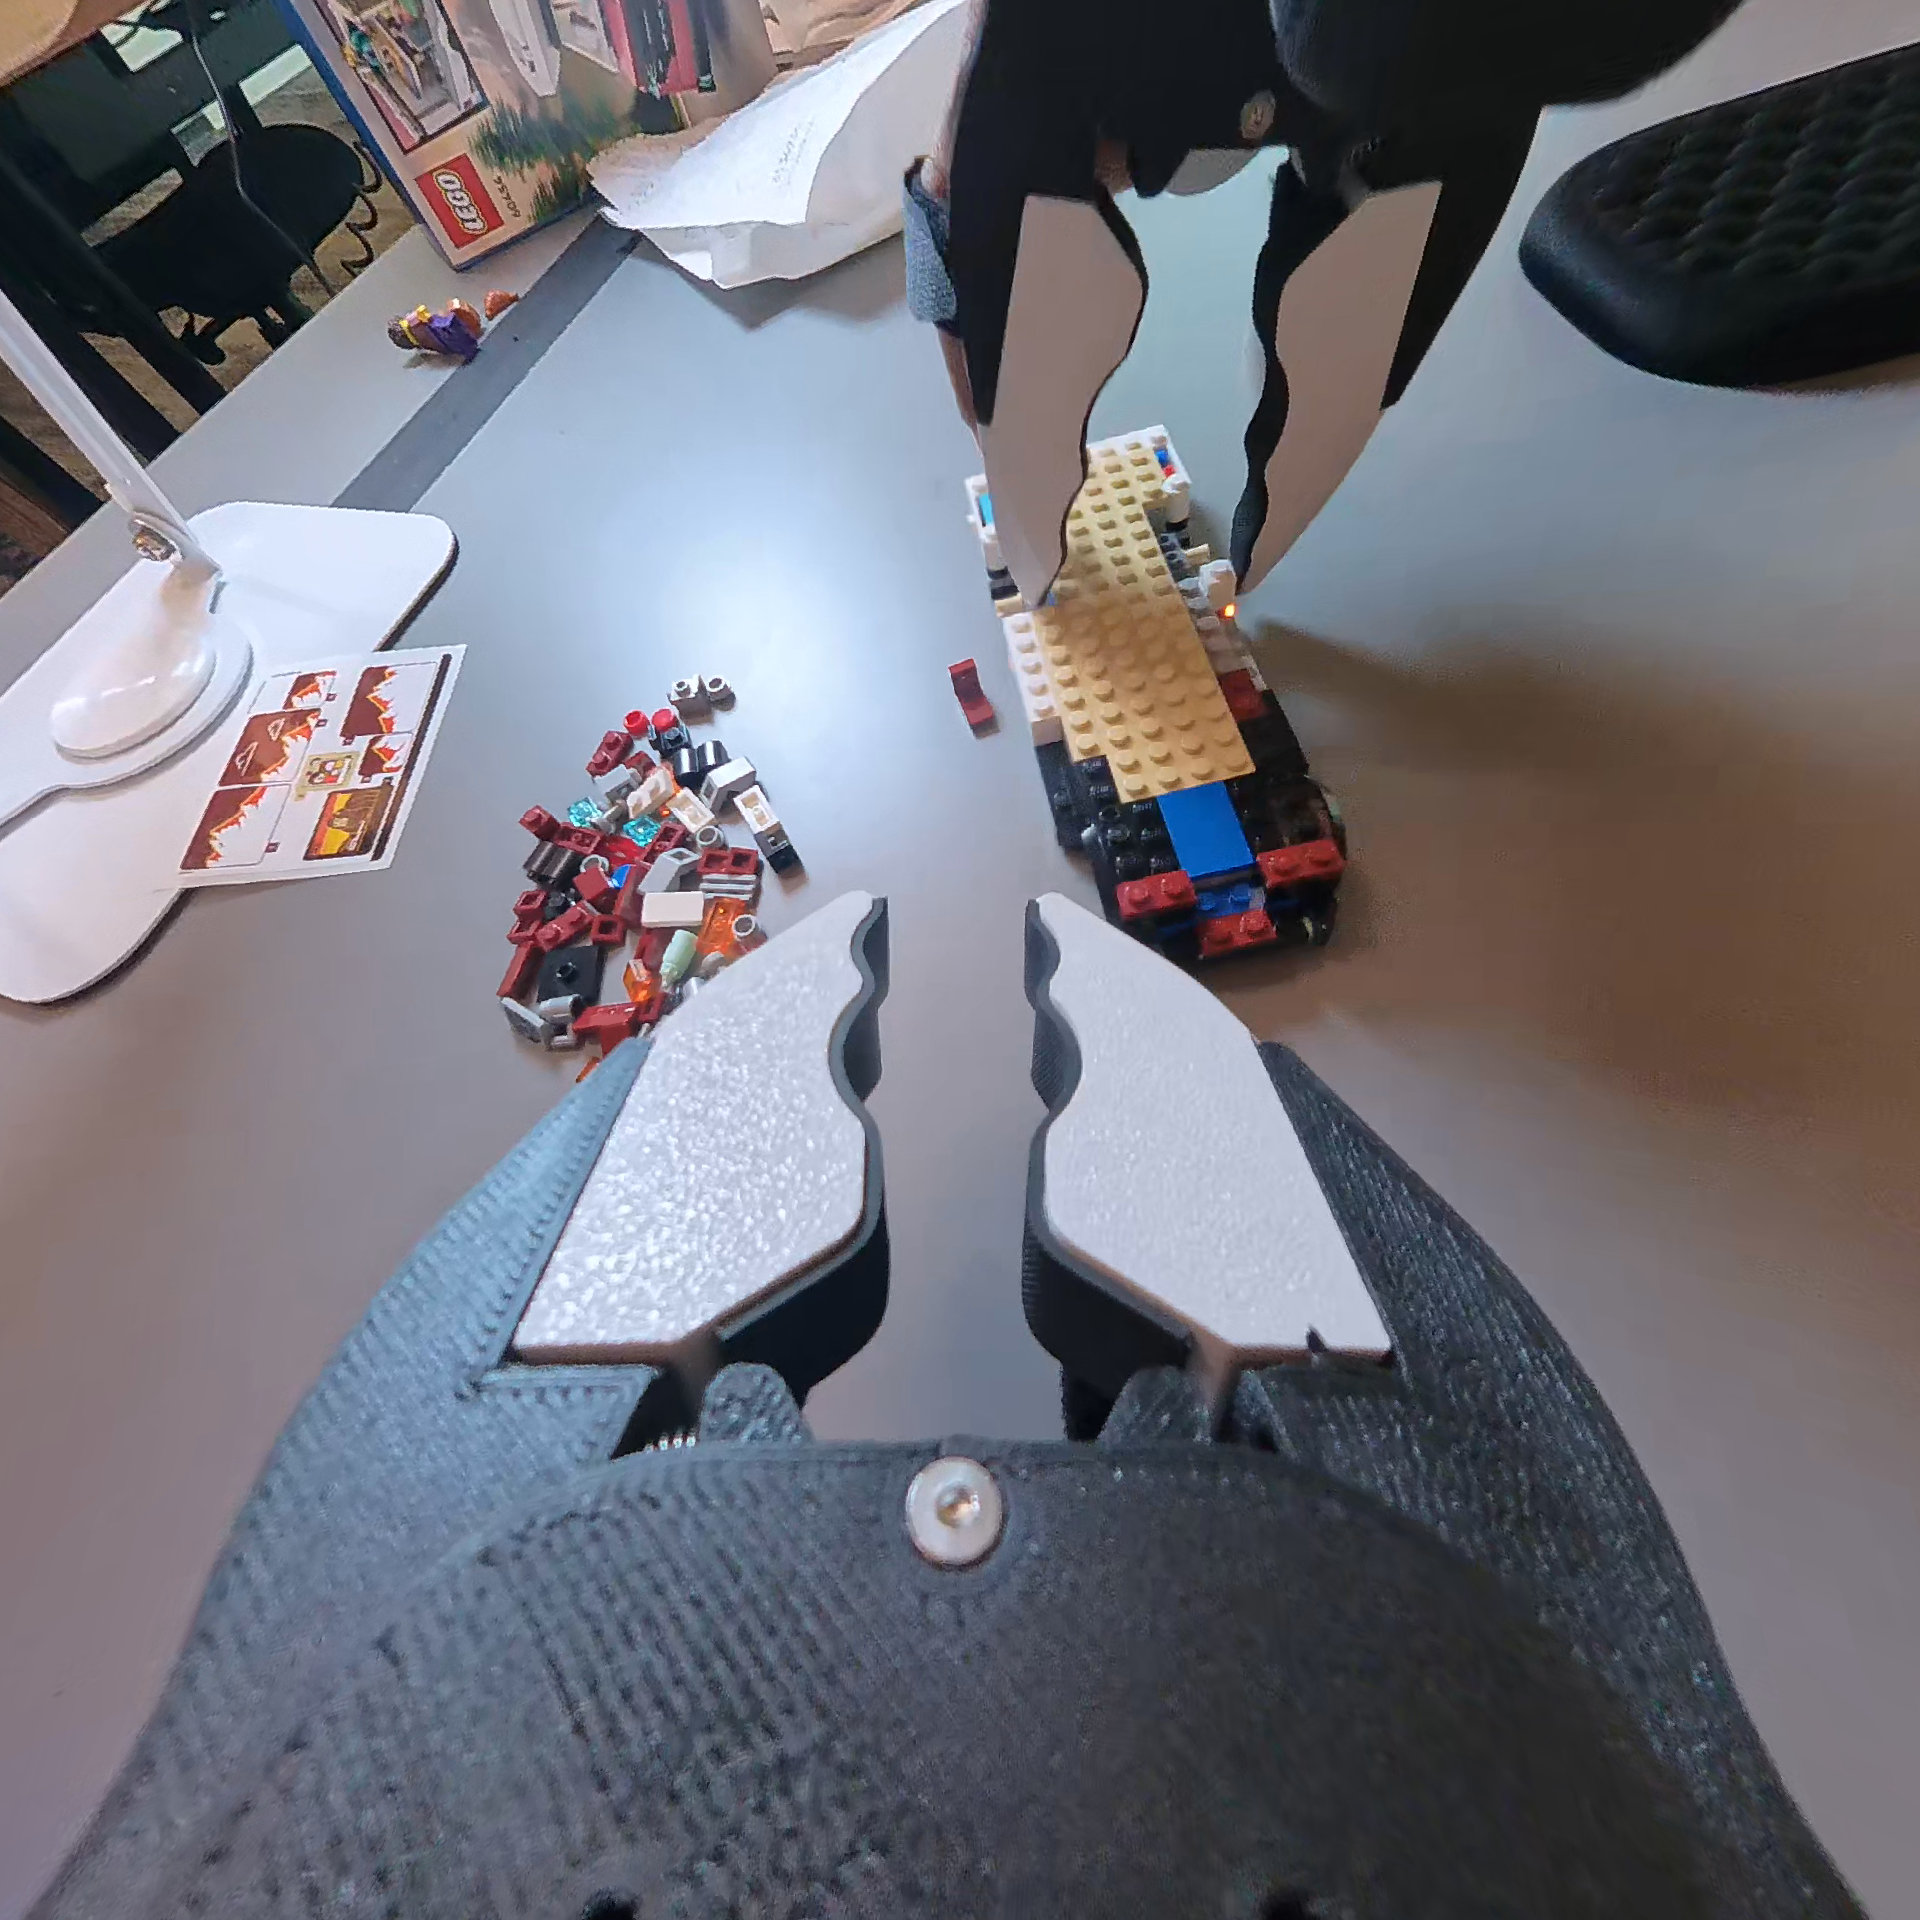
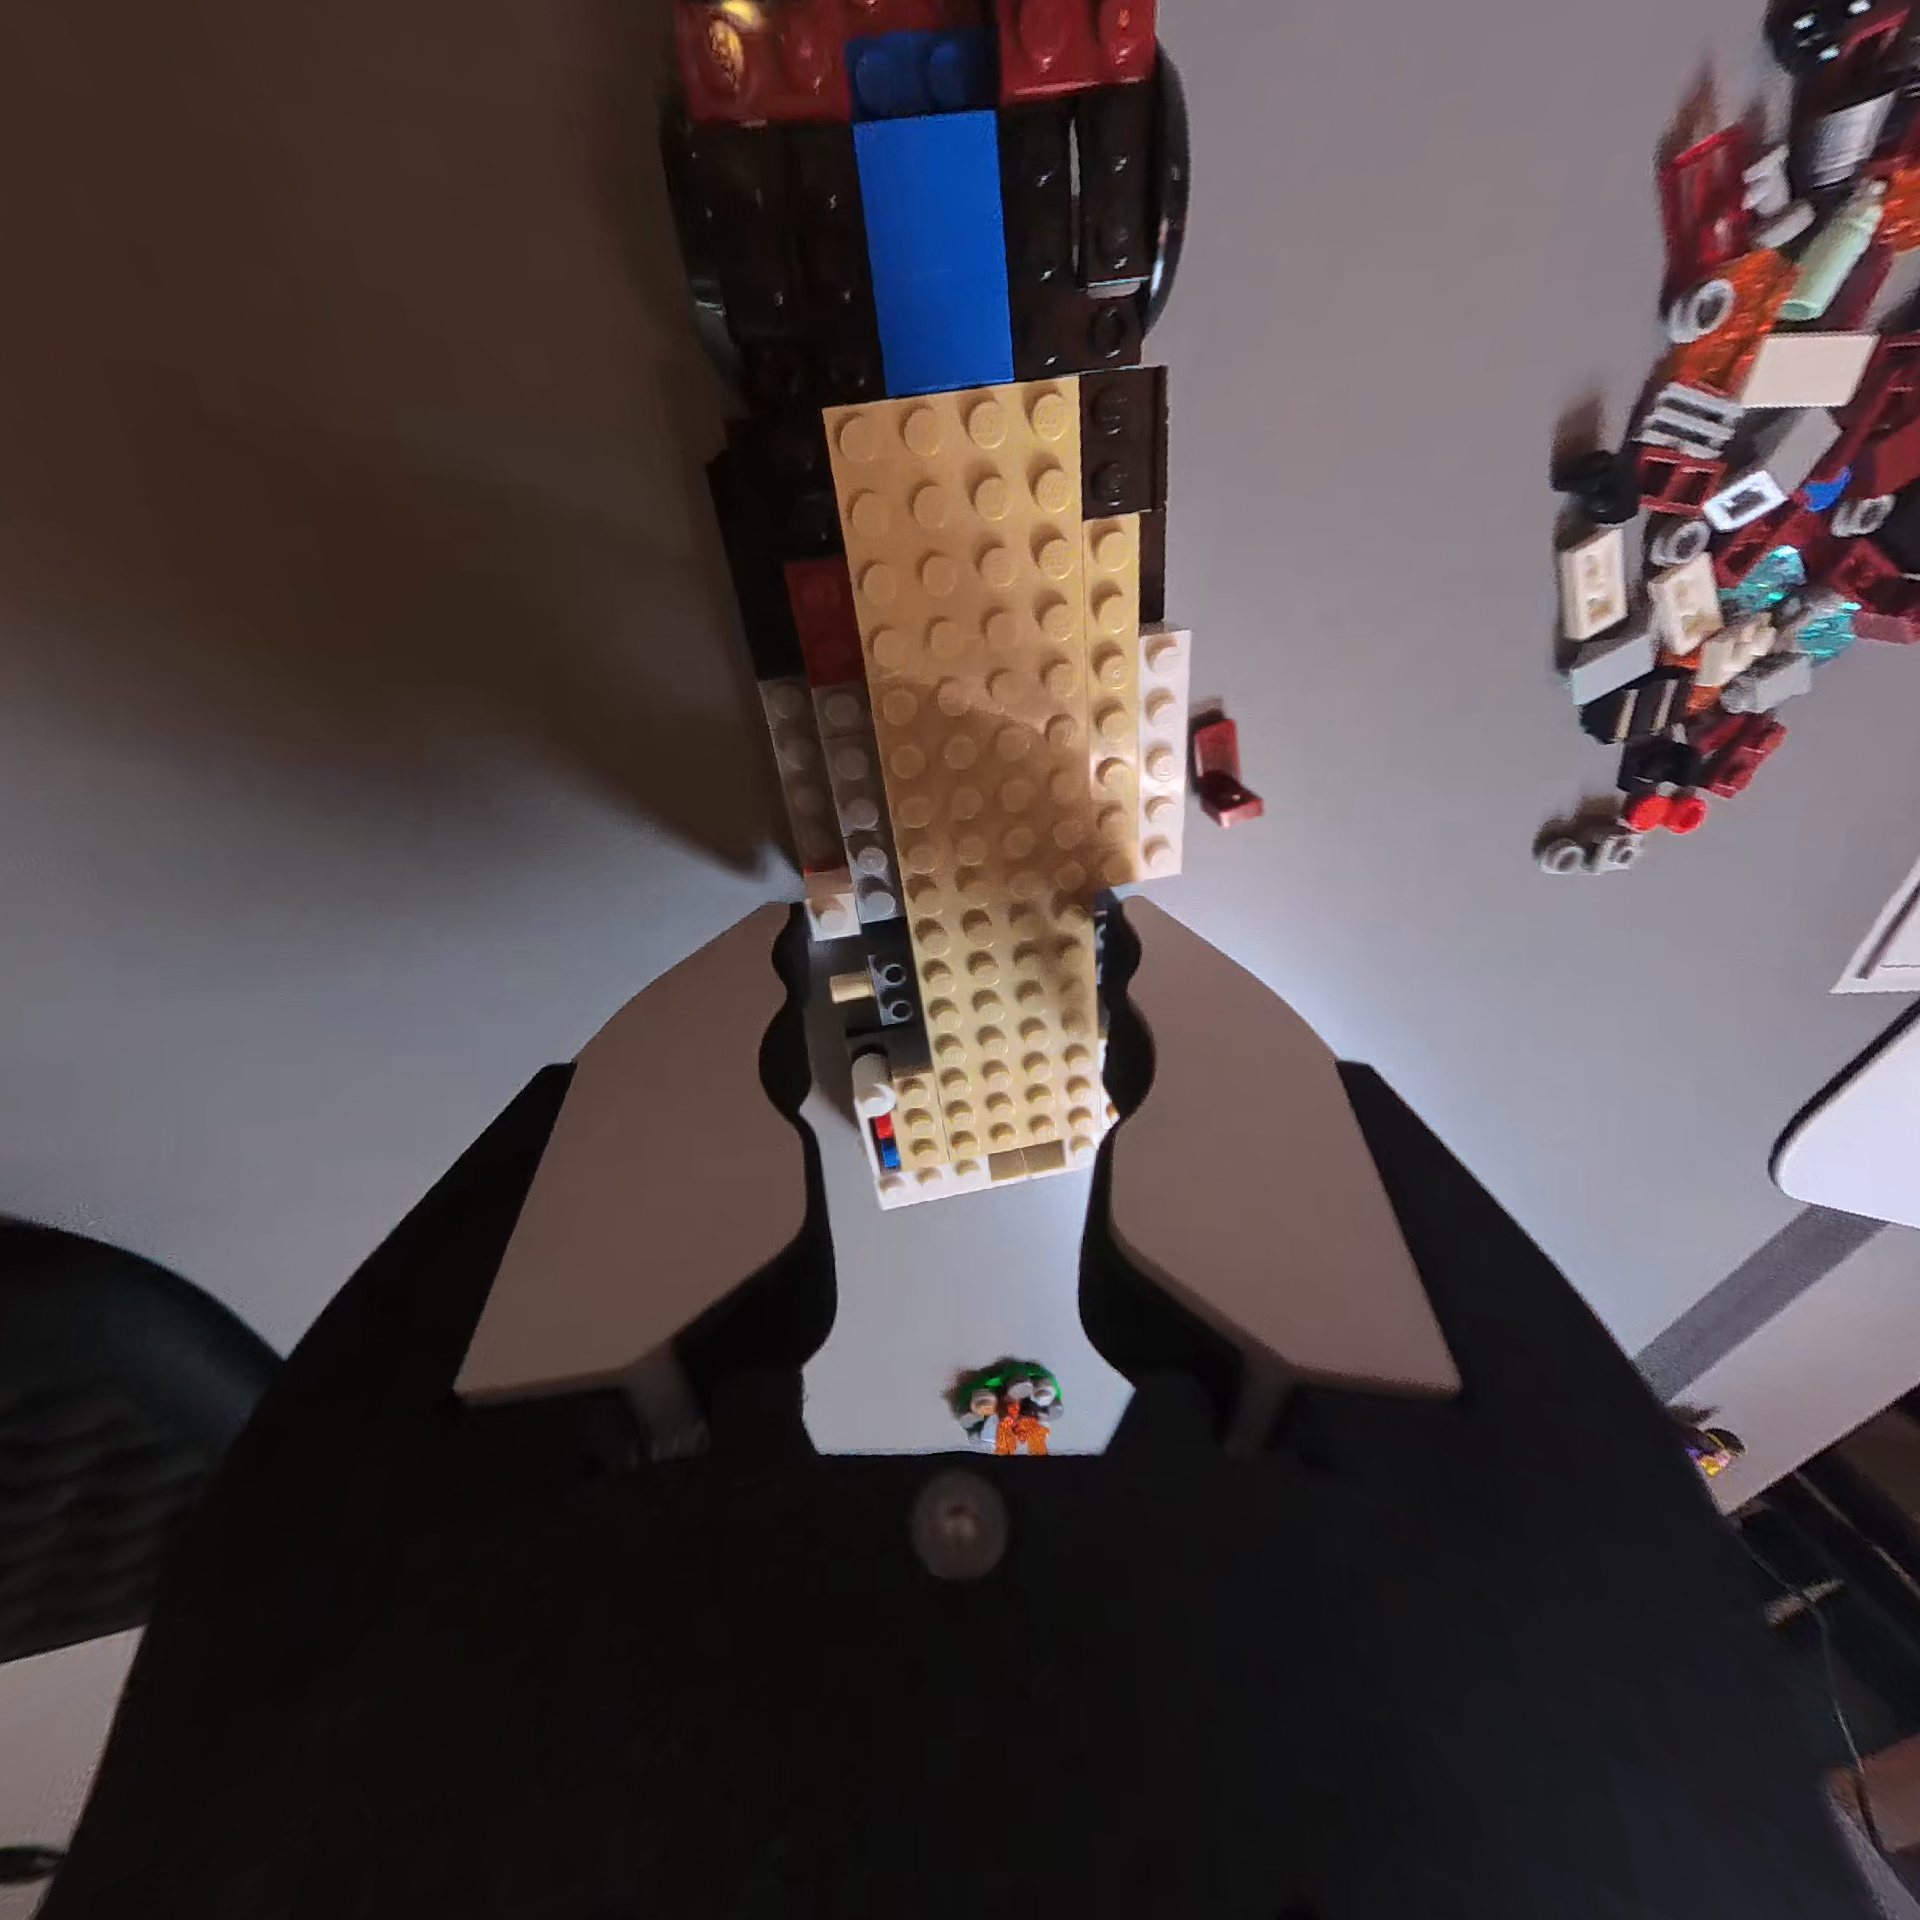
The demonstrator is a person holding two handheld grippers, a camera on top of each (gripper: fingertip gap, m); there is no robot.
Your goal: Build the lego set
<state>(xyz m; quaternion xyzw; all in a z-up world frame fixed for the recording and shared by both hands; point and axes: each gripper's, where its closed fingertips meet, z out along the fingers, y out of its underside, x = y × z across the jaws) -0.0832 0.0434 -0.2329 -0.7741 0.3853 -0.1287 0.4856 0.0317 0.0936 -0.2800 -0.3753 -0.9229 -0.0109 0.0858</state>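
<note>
Meanwhile the right gripper (image 2: 951,914) is straddling the brick model (image 2: 987,727), jaws apart; the left gripper (image 1: 956,914) is hovering empty, slightly parted, near loose bricks (image 1: 634,873).

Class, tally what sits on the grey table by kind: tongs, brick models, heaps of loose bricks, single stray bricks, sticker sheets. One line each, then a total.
Tongs: 2 (left, right)
Brick model: 1
Heap of loose bricks: 1
Stray dark red brick: 1
Sticker sheet: 1
Total: 6
</note>
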